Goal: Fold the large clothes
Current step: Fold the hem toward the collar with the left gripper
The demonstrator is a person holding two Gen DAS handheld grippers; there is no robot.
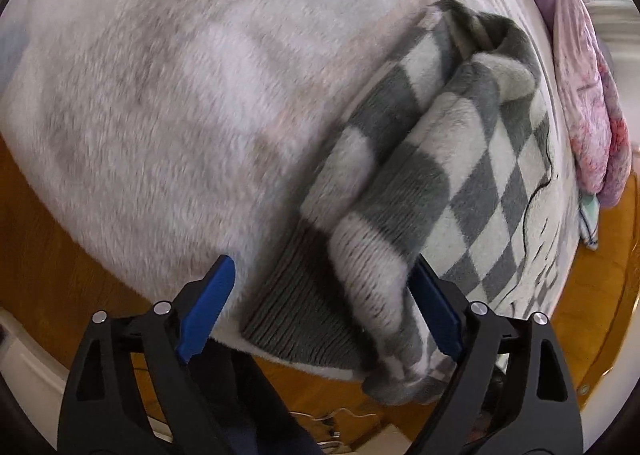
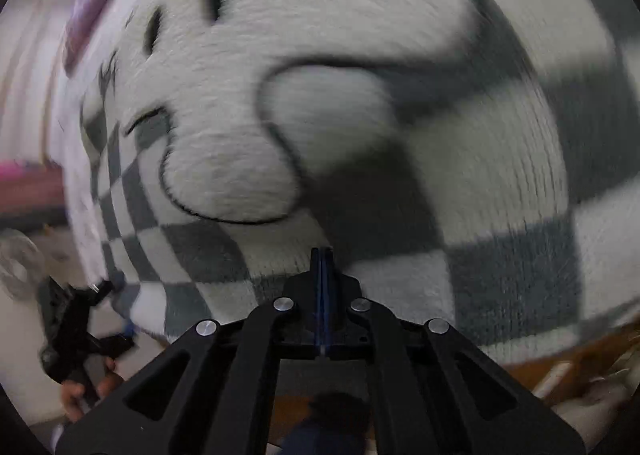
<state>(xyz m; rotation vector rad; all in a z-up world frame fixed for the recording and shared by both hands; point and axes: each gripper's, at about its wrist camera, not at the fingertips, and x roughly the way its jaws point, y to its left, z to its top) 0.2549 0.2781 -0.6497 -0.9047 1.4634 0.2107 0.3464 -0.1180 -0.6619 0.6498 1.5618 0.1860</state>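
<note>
Left tongs (image 1: 324,311) stand wide open, pads clear of cloth, with the folded-over sleeve of the checked fleece garment (image 1: 472,183) lying between and just beyond them; right tongs (image 2: 322,255) are fully closed, though the blur hides whether any fleece is pinched between the tips. That garment lies on a pale plush bed cover (image 1: 168,103), close to the near edge of the bed, its ribbed hem (image 1: 296,311) hanging toward the wooden floor (image 1: 44,215). I judge the sleeve fold laid and released; the next move calls for gripping the hem corners and carrying them toward the collar. Its long axis runs from the hem near the left tongs up and away to the far end, by the pink bedding (image 1: 592,103).
</note>
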